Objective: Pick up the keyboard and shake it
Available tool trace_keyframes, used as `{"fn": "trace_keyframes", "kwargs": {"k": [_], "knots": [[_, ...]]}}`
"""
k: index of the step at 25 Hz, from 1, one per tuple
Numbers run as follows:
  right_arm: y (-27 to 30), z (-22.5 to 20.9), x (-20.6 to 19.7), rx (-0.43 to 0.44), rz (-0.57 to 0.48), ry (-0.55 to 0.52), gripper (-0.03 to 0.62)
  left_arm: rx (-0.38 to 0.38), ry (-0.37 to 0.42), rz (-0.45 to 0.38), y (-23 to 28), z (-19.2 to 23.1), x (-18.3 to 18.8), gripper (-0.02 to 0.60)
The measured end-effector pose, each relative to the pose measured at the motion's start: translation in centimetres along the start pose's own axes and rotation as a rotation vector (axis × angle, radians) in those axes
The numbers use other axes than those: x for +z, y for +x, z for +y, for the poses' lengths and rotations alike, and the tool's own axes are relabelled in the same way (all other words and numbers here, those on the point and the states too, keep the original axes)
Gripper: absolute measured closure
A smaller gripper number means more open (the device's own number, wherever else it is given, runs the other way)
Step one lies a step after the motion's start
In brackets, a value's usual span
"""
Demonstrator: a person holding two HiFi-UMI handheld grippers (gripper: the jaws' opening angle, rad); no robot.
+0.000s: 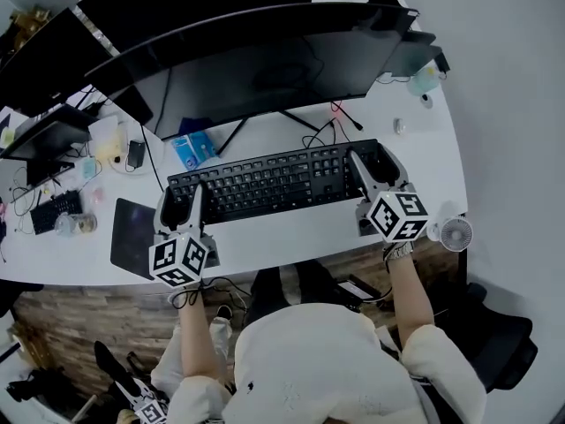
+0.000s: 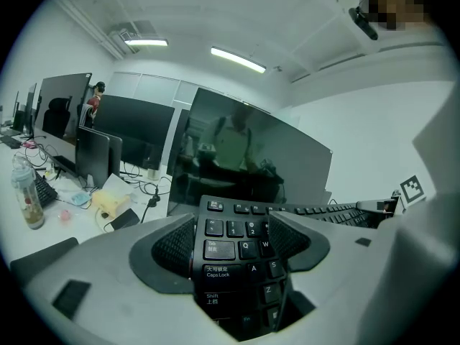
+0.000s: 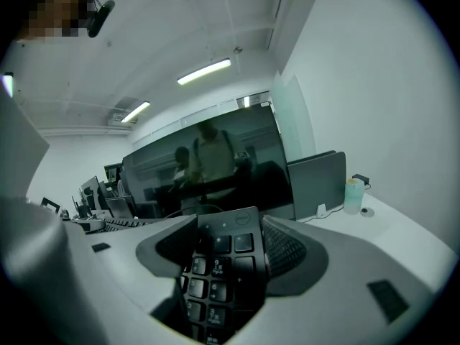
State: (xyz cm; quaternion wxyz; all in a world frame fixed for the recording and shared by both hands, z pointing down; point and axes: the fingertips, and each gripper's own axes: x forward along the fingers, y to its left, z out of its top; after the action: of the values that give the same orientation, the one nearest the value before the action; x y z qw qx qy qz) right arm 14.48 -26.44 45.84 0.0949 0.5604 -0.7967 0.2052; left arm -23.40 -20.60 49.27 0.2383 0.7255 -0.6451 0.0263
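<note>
black keyboard [image 1: 278, 182] lies across the middle of the white tabletop [image 1: 433, 162], long side running 9 to 3 o'clock, right end a bit farther from the person. left gripper [image 1: 182, 200] clamped on the keyboard's 9 o'clock end; the left gripper view has the tab / caps lock / shift column pinched between its two ribbed pads. right gripper [image 1: 374, 162] clamped on the 3 o'clock end; the right gripper view shows the numpad corner between its pads. both grippers grasping the keyboard, one per end. can't tell if the keyboard is off the tabletop or resting on it. big curved monitor [image 1: 256, 69] at 12 o'clock of the keyboard, its stand legs just behind it. blue box [image 1: 192, 148] at 10 o'clock of the keyboard, dark flat pad [image 1: 132, 235] at 8 o'clock beside the left gripper. small white fan [image 1: 455, 233] at 4 o'clock of the right gripper, at the tabletop edge.
</note>
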Motion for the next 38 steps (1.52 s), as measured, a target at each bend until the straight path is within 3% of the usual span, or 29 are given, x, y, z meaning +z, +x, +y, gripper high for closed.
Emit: {"fn": "trace_keyframes", "kwargs": {"k": [14,38], "knots": [[1.3,-2.4,-6.9,-0.025,0.116,0.032,0.324,0.021,-0.045,0.127,1.5,0.9,-7.3,0.281],[3.8,-4.9,-19.1,-0.047,0.301,0.118,0.324,0.070,-0.053,0.313,2.9,3.8,-17.7,0.281]]}}
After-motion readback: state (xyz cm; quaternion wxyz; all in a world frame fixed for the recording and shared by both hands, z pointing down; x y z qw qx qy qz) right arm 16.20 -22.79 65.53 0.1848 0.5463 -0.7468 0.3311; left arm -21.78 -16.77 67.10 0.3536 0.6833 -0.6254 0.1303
